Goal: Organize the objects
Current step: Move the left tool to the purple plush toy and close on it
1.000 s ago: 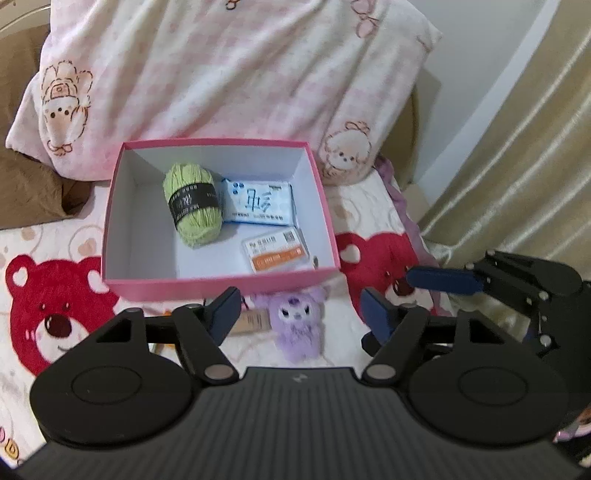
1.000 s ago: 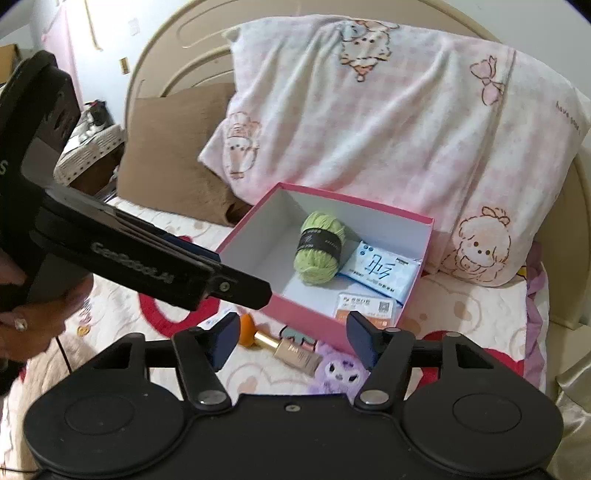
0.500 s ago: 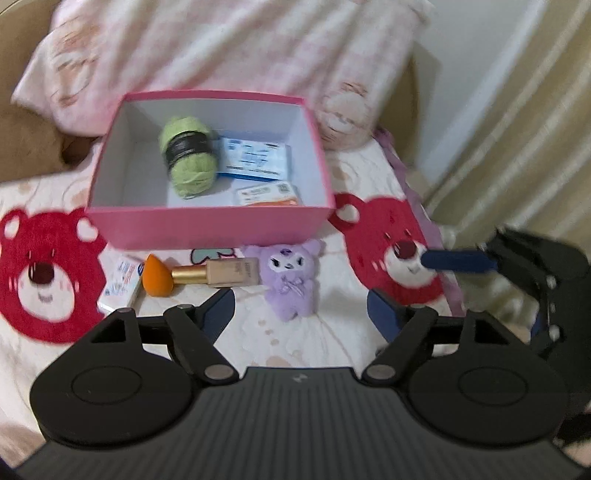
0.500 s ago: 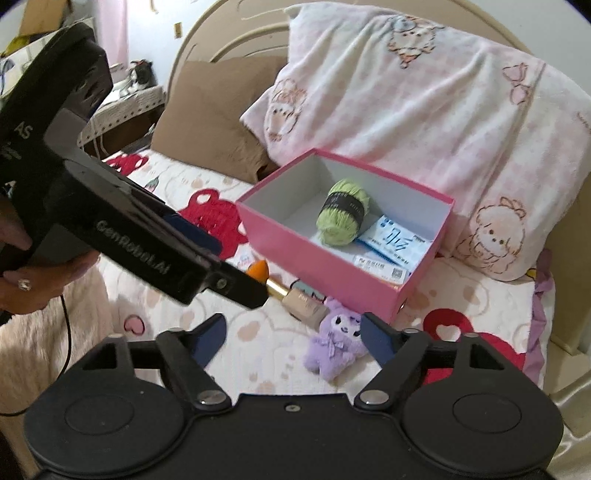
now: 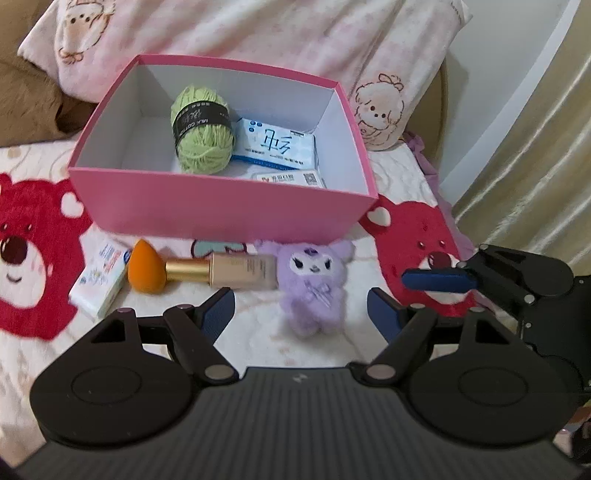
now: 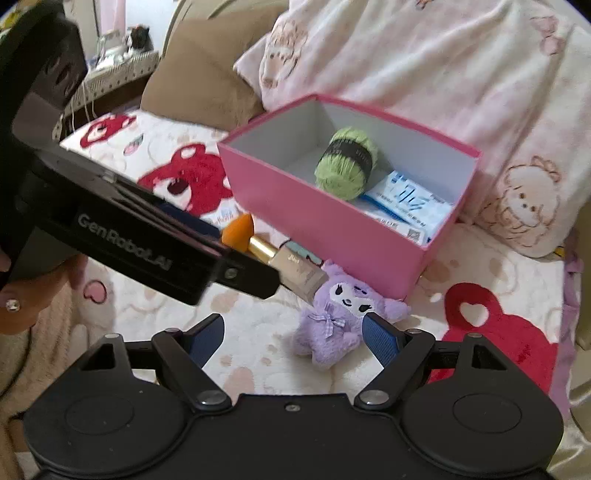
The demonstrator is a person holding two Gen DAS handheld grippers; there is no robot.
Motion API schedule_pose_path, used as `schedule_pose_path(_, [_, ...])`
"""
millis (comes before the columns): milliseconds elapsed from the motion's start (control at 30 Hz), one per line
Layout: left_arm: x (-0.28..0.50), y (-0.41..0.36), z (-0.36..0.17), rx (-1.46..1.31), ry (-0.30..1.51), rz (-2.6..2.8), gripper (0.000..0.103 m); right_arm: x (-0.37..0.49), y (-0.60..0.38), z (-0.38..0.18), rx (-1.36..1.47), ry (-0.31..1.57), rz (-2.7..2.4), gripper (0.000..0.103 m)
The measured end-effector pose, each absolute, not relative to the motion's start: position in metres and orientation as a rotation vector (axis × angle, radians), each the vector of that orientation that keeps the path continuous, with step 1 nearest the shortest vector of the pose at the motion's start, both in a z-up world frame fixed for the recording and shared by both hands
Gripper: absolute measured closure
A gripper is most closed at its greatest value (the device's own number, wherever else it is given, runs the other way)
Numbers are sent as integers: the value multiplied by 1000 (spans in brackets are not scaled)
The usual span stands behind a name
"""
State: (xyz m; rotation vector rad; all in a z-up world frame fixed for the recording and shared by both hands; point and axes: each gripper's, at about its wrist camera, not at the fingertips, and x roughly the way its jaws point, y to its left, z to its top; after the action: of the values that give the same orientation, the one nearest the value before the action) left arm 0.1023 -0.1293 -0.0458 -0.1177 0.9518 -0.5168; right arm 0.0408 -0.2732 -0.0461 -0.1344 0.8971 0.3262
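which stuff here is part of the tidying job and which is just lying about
Part of the job:
pink box, already holding green yarn, tissue pack and a labelled packet
purple plush
foundation bottle
orange sponge
small white carton

Just lying about:
pink pillow
brown cushion
bear-print blanket
curtain

Both views are evenly and softly lit, bright enough for clear colour, with only faint shadows under the pink box on the bed. Fisheye bending curves the edges and darkens the corners. The left wrist view is fairly sharp; the right wrist view shows motion blur on the pillow and the bedspread
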Motion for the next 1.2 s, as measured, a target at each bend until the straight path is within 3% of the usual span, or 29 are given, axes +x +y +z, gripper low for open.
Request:
schedule_pose_path(533, [123, -145, -120, -178, 951, -567, 29, 78, -280, -127, 63, 1092, 204, 19])
schedule_pose_path(700, [130, -148, -142, -239, 998, -582, 49, 86, -281, -135, 50, 1082, 155, 20])
schedule_pose_path(733, [132, -147, -145, -259, 1009, -587, 50, 87, -280, -136, 45, 1080, 151, 21])
schedule_pose_path(900, [132, -146, -147, -303, 1016, -623, 64, 84, -277, -134, 7, 1060, 157, 48])
schedule_pose_path(1000, [131, -147, -145, -313, 1021, -639, 64, 80, -276, -130, -12, 1058, 156, 54])
schedule_pose_path(1200, [122, -150, -145, -325, 1097, -679, 64, 69, -278, -128, -8, 1118, 176, 56])
